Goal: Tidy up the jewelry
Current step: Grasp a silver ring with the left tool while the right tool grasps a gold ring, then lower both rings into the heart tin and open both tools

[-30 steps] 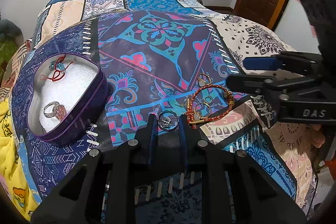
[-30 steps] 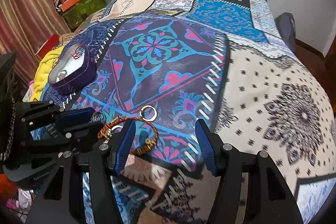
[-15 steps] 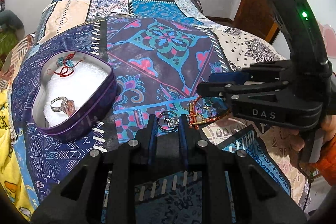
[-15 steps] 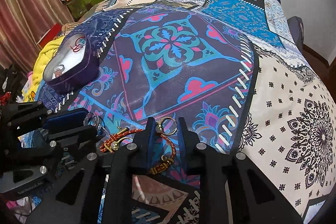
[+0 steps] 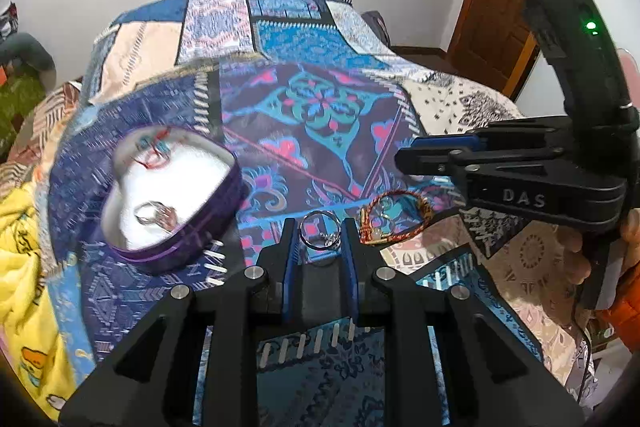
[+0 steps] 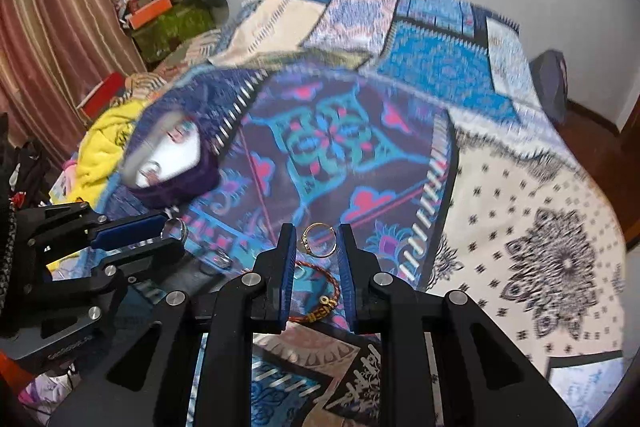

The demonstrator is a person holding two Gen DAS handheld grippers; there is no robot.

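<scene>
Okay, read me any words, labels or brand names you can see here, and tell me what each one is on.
"DAS": raised letters on the black side of the right tongs, seen from the left wrist.
Embossed lettering on the lower body of the left tongs, seen from the right wrist: too small and dark to read.
Black script-like marks on the bedspread near the bottom of the right wrist view: not legible.

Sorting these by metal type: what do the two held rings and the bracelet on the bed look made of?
Left ring: silver-toned shiny metal, by its pale glint. Right ring: gold-toned metal, yellowish sheen. Bracelet: braided red-orange cord, apparently, with brass-coloured fittings.
</scene>
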